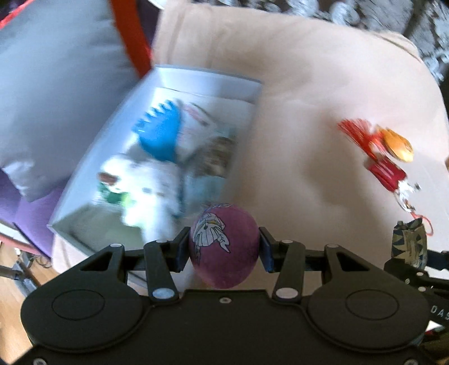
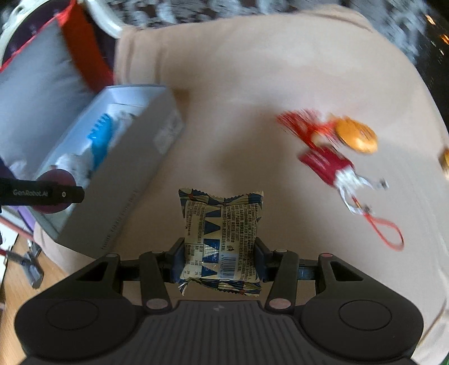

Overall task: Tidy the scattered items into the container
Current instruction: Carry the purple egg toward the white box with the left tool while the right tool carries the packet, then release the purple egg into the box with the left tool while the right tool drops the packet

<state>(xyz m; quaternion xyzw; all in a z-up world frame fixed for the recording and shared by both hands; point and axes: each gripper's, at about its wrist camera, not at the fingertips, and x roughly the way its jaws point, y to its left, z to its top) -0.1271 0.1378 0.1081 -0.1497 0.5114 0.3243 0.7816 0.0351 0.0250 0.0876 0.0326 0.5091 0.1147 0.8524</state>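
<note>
Left gripper [image 1: 224, 250] clamped on a purple ball [image 1: 224, 247] just beside the grey box [image 1: 207, 80], right gripper [image 2: 219, 261] gripping a snack packet [image 2: 220, 238] above the beige cushion [image 2: 252, 84], box off to its left

A beige cushioned seat [image 2: 252, 70] fills the view, with a grey pillow [image 1: 56, 84] at its left, a patterned rug [image 1: 393, 16] behind and wooden floor [image 1: 16, 280] below
</note>
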